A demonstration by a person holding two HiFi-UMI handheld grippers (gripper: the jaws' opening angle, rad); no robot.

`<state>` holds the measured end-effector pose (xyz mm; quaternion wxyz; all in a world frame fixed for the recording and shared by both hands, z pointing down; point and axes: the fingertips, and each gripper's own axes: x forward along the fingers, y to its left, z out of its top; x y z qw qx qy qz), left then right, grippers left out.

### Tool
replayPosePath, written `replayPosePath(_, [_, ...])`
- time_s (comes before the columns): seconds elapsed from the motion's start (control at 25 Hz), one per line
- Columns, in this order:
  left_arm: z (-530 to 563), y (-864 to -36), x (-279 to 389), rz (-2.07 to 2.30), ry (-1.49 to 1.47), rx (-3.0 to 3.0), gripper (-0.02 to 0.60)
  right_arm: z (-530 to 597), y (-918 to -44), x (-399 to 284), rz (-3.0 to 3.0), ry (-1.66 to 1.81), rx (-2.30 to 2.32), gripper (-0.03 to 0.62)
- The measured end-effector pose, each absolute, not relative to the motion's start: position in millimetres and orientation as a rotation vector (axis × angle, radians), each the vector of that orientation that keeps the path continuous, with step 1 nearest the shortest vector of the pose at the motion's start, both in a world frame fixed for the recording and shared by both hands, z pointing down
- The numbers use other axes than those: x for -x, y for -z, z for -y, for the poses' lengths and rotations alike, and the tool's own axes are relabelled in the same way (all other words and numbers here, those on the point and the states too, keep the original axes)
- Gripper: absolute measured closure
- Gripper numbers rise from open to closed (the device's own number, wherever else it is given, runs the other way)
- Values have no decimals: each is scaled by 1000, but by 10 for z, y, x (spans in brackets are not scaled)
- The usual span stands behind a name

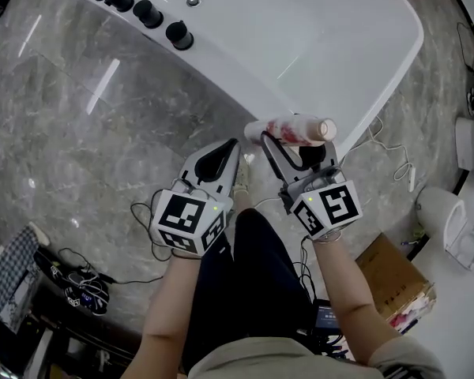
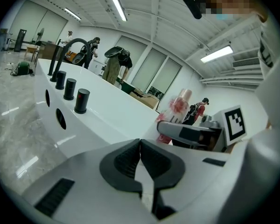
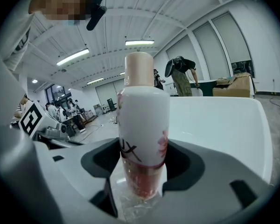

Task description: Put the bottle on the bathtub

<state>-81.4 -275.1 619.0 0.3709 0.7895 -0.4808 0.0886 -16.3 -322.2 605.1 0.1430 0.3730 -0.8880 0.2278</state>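
Bottle (image 1: 291, 129), white with a red floral print and a pale pink cap, clamped round its lower body by the jaws of the right gripper (image 1: 298, 143). It lies crosswise at centre right of the head view, cap toward the right of the frame. It is held in the air close to the near rim of the bathtub (image 1: 229, 69) and is not yet set down. The low grasp leaves the cap and upper body free; to stand the bottle on the rim, the gripper would probably have to turn until the base faces down.

The left gripper (image 2: 140, 146), at lower left of the bottle, has its jaws pressed together with nothing between them. It appears idle, kept out of the way of the carrying side.

The tub is glossy white with a broad flat rim, likely slippery for a narrow base. A row of black knobs (image 1: 179, 35) stands on the rim at upper left, well apart from the bottle. The floor (image 1: 79, 117) is grey, veined and polished, and mirrors strip lights.

A cardboard box (image 1: 395, 279) sits at lower right, white fixtures (image 1: 458, 227) stand at the right edge, and cables trail between them. The gripper views show a large hall with ceiling strip lights, tall windows and distant people
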Motion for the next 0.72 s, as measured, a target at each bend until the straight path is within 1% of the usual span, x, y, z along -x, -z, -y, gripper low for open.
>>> replayPosePath(0.4, [2948,-6364,977,1251,-271,-2045,574,3753,-6202,326,2556,-535,-1184,313])
replayPosePath(0.72, [3081,-6363,1055,1254,-268,-2061,574,3880,-6383,381,2471,-446,-1193,313])
